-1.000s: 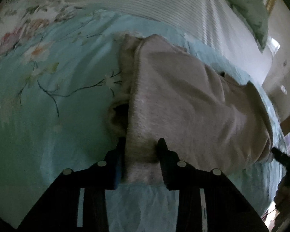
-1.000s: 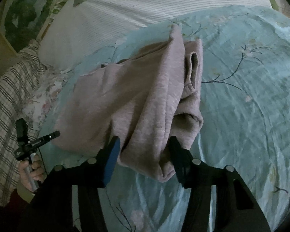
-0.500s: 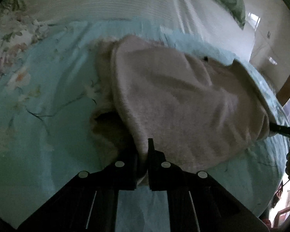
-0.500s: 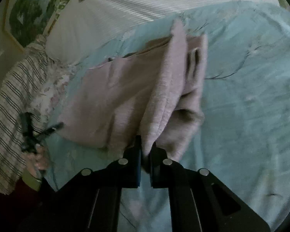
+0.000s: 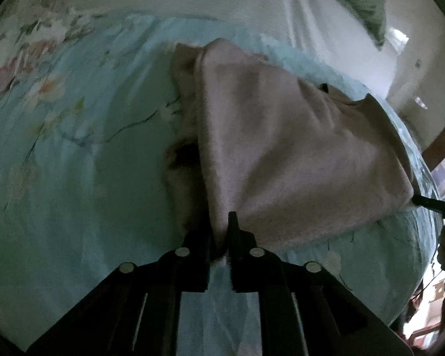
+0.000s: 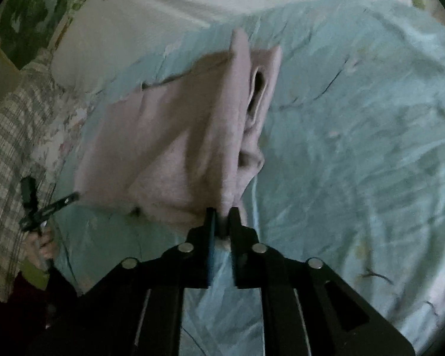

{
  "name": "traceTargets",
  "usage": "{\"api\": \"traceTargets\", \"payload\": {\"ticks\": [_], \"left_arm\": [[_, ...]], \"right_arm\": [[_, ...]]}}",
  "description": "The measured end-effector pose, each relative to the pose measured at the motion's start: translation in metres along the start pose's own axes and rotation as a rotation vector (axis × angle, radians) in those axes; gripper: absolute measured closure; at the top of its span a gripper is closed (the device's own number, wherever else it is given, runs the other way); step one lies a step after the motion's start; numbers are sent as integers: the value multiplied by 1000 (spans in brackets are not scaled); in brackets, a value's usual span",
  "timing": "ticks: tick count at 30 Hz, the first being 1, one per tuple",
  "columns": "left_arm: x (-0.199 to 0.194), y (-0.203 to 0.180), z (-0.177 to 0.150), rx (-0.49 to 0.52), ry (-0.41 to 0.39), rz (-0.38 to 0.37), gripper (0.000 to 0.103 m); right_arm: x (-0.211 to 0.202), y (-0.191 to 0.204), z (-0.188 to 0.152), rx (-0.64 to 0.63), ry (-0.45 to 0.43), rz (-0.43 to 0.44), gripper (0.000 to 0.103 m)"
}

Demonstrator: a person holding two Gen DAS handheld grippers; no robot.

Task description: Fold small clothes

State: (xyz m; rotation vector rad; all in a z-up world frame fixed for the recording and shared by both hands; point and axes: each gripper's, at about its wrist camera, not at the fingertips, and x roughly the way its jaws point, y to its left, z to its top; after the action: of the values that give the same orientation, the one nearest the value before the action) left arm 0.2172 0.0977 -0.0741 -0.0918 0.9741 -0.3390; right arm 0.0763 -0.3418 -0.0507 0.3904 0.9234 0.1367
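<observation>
1. Both grippers' jaws pinch the near hem of the pink garment (image 5: pixel 296 148), though they are easing apart: left gripper (image 5: pixel 221 231), right gripper (image 6: pixel 221 222).
2. It lies half-folded on the teal floral bedspread (image 5: pixel 74 154).
3. Risk: loosening jaws could drop a corner, skewing the fold.

Left claw (image 5: pixel 221 222) pinching pink garment (image 5: pixel 296 154) edge (jaws easing apart), over floral bedsheet (image 5: pixel 74 178).
</observation>
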Motion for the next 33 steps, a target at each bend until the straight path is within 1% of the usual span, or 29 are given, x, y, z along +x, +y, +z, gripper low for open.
{"api": "traceTargets", "payload": {"ticks": [1,2,3,4,5,6,8,9,11,13,14,15,16,17,18,19,21,25,26,29,32,33], "left_arm": [[-6,1,0,-14,2,4,86],[-14,1,-3,-25,-7,11,81],[-21,2,-6,-37,-16,22,72],[-29,0,-9,-52,-28,21,69],[-35,-2,-13,-69,-37,1,67],[-39,-5,-16,-78,-35,-19,67],[-41,-14,-26,-104,-24,-54,64],[-38,-19,-32,-133,-12,-80,61],[-28,-27,-42,-172,17,-121,57],[-11,-35,-51,-210,44,-125,53],[-4,-36,-52,-233,54,-124,50],[-2,-36,-54,-259,38,-123,46],[-1,-35,-52,-284,20,-138,42],[0,-34,-49,-310,12,-160,34],[2,-31,-46,-344,4,-182,30],[5,-27,-44,-384,-8,-197,29],[10,-20,-39,-443,-26,-209,27],[19,-9,-24,-542,-80,-197,26],[22,-9,-21,-561,-93,-189,25],[25,-3,-12,-607,-141,-149,25],[30,-1,-1,-619,-175,-110,25],[31,-1,2,-620,-184,-92,27]], "right_arm": [[-8,2,2,-2,-31,-19,81],[-16,6,4,-5,-70,-27,78],[-21,11,6,-8,-98,-10,77],[-23,17,8,-12,-115,20,77],[-21,24,12,-21,-120,58,76],[-16,31,15,-34,-116,86,75],[1,46,21,-56,-100,113,64],[12,52,24,-61,-88,123,62],[31,58,28,-54,-70,160,62],[46,57,30,-29,-60,190,62],[51,53,32,-13,-61,177,62],[53,48,31,5,-68,158,62],[56,39,32,34,-75,141,62],[57,23,34,87,-88,112,62],[56,10,34,117,-98,100,62],[55,-6,34,168,-121,112,62],[54,-20,34,219,-147,156,63],[46,-8,38,189,-174,111,61],[45,-2,40,180,-177,113,60],[44,3,49,167,-188,125,48],[47,-3,58,174,-188,116,46],[50,-5,62,182,-186,115,46]]}}
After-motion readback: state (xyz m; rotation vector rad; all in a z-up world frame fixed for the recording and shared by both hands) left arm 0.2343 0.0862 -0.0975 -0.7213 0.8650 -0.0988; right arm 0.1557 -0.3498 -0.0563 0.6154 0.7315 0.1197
